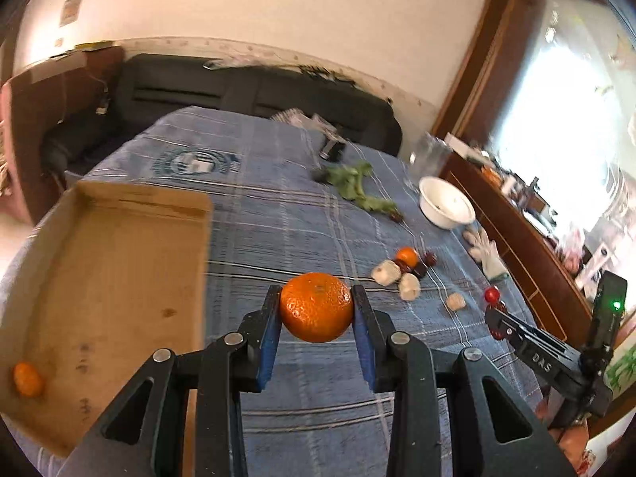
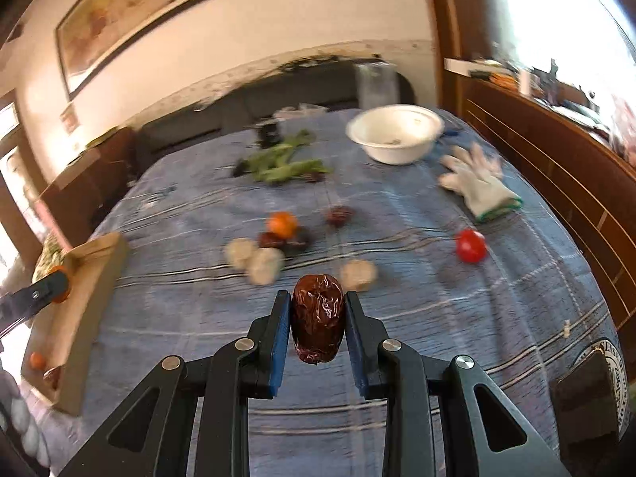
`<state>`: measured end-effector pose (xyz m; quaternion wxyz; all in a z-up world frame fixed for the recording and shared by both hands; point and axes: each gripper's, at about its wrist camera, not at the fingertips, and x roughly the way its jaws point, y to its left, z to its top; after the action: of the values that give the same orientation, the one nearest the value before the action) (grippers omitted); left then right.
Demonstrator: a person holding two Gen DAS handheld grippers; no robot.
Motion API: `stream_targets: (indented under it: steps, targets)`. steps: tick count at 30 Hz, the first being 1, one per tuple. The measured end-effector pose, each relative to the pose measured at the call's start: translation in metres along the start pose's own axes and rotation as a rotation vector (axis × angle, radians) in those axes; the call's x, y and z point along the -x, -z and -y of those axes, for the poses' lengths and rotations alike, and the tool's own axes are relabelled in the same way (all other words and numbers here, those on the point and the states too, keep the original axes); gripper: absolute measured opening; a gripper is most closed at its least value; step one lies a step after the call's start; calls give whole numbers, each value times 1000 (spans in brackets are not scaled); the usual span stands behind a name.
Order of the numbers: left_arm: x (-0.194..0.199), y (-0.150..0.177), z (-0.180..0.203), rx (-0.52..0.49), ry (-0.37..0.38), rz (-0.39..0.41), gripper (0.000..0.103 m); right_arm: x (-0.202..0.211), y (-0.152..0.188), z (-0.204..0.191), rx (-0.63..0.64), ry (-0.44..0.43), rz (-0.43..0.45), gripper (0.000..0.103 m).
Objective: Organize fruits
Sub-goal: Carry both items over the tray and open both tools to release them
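Observation:
My left gripper (image 1: 316, 308) is shut on a large orange (image 1: 316, 307) and holds it above the blue cloth, just right of a cardboard tray (image 1: 119, 278). A small orange (image 1: 28, 378) lies in the tray's near left corner. My right gripper (image 2: 317, 318) is shut on a wrinkled brown date (image 2: 318, 318), above the cloth. On the cloth beyond lie a small orange (image 2: 282, 224), dark dates (image 2: 340, 214), pale lumps (image 2: 264, 264) and a red tomato (image 2: 470, 245). The right gripper also shows in the left wrist view (image 1: 497, 320).
A white bowl (image 2: 395, 133) stands at the far right of the table, a white glove (image 2: 477, 183) beside it. Green leaves (image 2: 286, 163) lie at the far middle. A wooden sideboard (image 2: 556, 183) runs along the right. A dark sofa (image 1: 238, 91) is behind.

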<state>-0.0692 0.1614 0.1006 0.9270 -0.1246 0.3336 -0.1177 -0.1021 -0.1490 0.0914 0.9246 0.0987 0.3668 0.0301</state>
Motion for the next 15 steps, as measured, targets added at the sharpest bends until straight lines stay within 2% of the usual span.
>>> stream_targets:
  steps: [8, 15]
  targets:
    - [40, 5, -62, 94, -83, 41, 33, 13, 5, -77, 119, -148, -30, 29]
    - [54, 1, -116, 114, -230, -24, 33, 8, -1, -138, 193, -295, -71, 29]
